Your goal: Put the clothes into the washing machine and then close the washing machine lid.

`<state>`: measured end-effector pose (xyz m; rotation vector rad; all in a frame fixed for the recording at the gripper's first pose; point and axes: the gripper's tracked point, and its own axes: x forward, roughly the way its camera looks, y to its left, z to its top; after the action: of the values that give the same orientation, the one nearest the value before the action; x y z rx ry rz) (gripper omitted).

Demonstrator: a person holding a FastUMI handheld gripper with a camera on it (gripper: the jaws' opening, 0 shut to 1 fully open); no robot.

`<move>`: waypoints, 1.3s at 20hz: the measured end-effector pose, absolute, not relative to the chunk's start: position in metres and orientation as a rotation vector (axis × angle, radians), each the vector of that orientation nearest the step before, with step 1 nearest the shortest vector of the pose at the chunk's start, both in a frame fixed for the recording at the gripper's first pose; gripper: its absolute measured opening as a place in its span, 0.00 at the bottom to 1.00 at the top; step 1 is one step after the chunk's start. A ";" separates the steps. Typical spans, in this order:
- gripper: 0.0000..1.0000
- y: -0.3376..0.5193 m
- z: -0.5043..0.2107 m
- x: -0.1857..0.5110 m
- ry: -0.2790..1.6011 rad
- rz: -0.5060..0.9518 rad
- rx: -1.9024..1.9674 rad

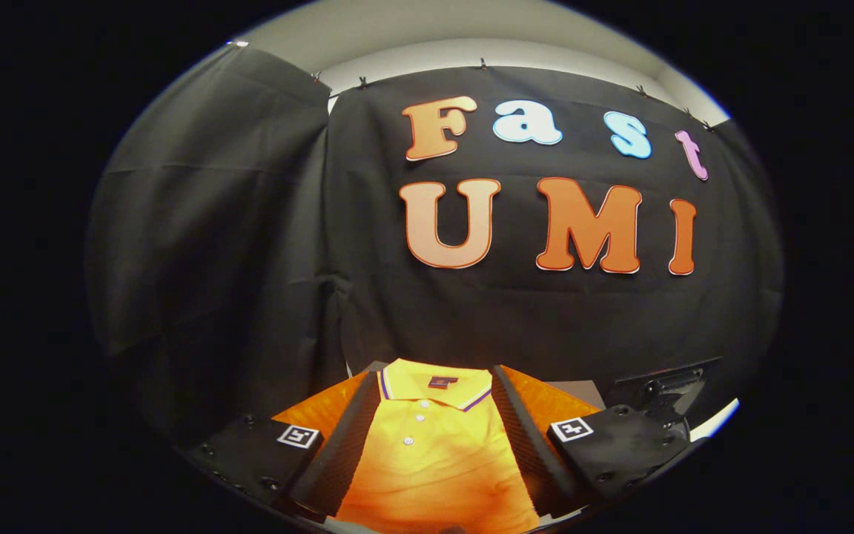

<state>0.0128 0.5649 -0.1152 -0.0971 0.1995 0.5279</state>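
The shirt (434,452) lies flat just under and ahead of the tongs (434,445), its collar (438,389) toward 12 o'clock and its button placket running straight back toward 6 o'clock, so the garment's long axis lines up with the way the fingers point. The two fingers (353,437) stand wide apart, released, one over each shoulder of the shirt at about 10 and 2 o'clock from the buttons; the cloth fills the gap between them, and whether the tips touch it cannot be told. The shirt rests on a worktop (583,389), a pale strip of which shows past its right shoulder. A dark bracket (664,386) stands at about 2 o'clock, beyond the right finger. Judging by this, the next move is a short drop and a pinch on the chest.
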 end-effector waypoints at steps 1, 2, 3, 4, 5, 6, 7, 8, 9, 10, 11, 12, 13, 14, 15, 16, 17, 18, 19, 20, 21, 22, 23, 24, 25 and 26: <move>0.98 0.570 -0.124 0.013 0.213 0.533 -0.107; 0.98 0.576 -0.131 0.010 0.229 0.540 -0.112; 0.98 0.579 -0.140 0.010 0.251 0.542 -0.113; 0.98 0.581 -0.150 0.011 0.276 0.544 -0.109; 0.98 0.582 -0.160 0.011 0.299 0.544 -0.102; 0.98 0.583 -0.168 0.014 0.323 0.543 -0.096; 0.98 0.584 -0.178 0.015 0.347 0.539 -0.096; 0.98 0.583 -0.190 0.018 0.377 0.529 -0.103; 0.99 0.582 -0.203 0.019 0.412 0.516 -0.108; 0.98 0.580 -0.216 0.020 0.452 0.503 -0.105; 0.99 0.578 -0.228 0.020 0.490 0.494 -0.094; 0.99 0.577 -0.231 0.021 0.489 0.499 -0.075; 0.99 0.579 -0.232 0.022 0.485 0.507 -0.058; 0.97 0.578 -0.231 0.020 0.494 0.509 -0.054; 0.93 0.577 -0.233 0.022 0.503 0.513 -0.071; 0.88 0.576 -0.233 0.021 0.515 0.526 -0.090; 0.84 0.574 -0.234 0.019 0.531 0.537 -0.101; 0.71 0.574 -0.235 0.018 0.535 0.549 -0.094; 0.58 0.573 -0.237 0.018 0.540 0.555 -0.086; 0.42 0.570 -0.235 0.018 0.539 0.565 -0.075; 0.34 0.570 -0.236 0.019 0.537 0.576 -0.063; 0.21 0.569 -0.235 0.019 0.540 0.582 -0.057; 0.16 0.567 -0.234 0.017 0.537 0.580 -0.059; 0.11 0.568 -0.227 0.014 0.515 0.590 -0.072; 0.10 0.571 -0.227 0.018 0.481 0.597 -0.079; 0.08 0.570 -0.221 0.014 0.459 0.606 -0.089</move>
<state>0.0144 0.5696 -0.2207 -0.0887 0.4588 0.6061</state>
